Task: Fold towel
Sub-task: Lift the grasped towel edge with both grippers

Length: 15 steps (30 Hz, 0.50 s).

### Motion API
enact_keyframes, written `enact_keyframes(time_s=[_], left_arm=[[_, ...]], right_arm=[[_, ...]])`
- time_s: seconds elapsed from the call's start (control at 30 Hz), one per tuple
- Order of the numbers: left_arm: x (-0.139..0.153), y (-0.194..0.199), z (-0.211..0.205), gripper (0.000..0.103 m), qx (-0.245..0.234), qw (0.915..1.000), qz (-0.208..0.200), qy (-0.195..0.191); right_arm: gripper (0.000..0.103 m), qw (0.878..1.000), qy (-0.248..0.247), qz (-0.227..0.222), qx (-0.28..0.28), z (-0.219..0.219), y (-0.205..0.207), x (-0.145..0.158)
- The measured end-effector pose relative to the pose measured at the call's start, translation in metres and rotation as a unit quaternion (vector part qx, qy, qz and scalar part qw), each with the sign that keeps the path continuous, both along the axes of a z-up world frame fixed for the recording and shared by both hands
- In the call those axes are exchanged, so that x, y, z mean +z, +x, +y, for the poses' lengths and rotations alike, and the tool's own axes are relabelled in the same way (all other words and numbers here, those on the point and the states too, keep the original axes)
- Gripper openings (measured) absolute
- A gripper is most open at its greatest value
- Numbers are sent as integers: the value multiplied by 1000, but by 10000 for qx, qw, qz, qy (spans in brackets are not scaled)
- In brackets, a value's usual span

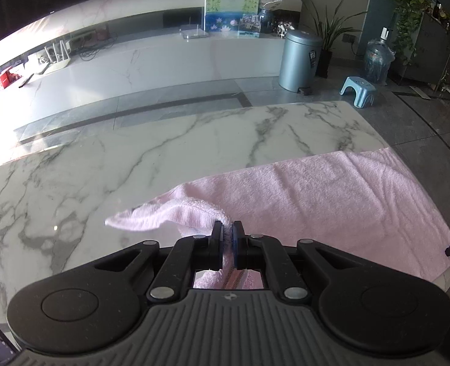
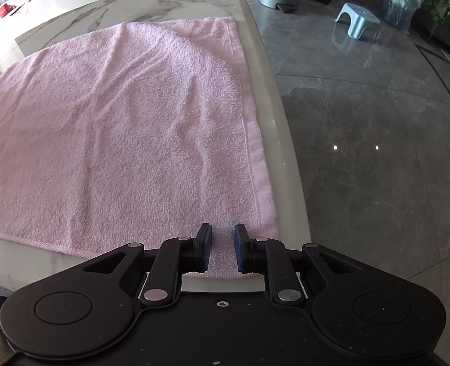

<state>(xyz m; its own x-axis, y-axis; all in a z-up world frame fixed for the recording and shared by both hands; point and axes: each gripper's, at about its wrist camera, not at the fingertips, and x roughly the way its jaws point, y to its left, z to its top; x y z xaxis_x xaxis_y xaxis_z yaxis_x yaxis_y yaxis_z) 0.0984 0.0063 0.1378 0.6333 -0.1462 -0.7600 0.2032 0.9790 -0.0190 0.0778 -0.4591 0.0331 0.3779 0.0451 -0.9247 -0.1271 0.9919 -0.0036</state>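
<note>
on the marble table [image 1: 164, 140], 1 pink towel [image 1: 331, 195], 2 grippers

The towel [image 1: 331, 201] runs out past the right edge of the left wrist view and past the left edge of the right wrist view. Its near edge is hidden behind both tongs' bodies. The worktop [image 1: 164, 152] is cut off at the left. The print on the bin [image 1: 299, 58] label is too small to read.
</note>
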Motion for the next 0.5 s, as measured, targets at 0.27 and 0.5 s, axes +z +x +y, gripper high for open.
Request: enact_keyframes(time_s=[0.27, 0.5], left_arm=[[28, 18, -78, 4, -737, 9968, -314, 41], [28, 26, -146, 4, -1333, 9903, -398, -38]], right_arm=[[15, 9998, 57, -46, 197, -6, -5, 2], [15, 9992, 113, -128, 365, -9, -10, 1]])
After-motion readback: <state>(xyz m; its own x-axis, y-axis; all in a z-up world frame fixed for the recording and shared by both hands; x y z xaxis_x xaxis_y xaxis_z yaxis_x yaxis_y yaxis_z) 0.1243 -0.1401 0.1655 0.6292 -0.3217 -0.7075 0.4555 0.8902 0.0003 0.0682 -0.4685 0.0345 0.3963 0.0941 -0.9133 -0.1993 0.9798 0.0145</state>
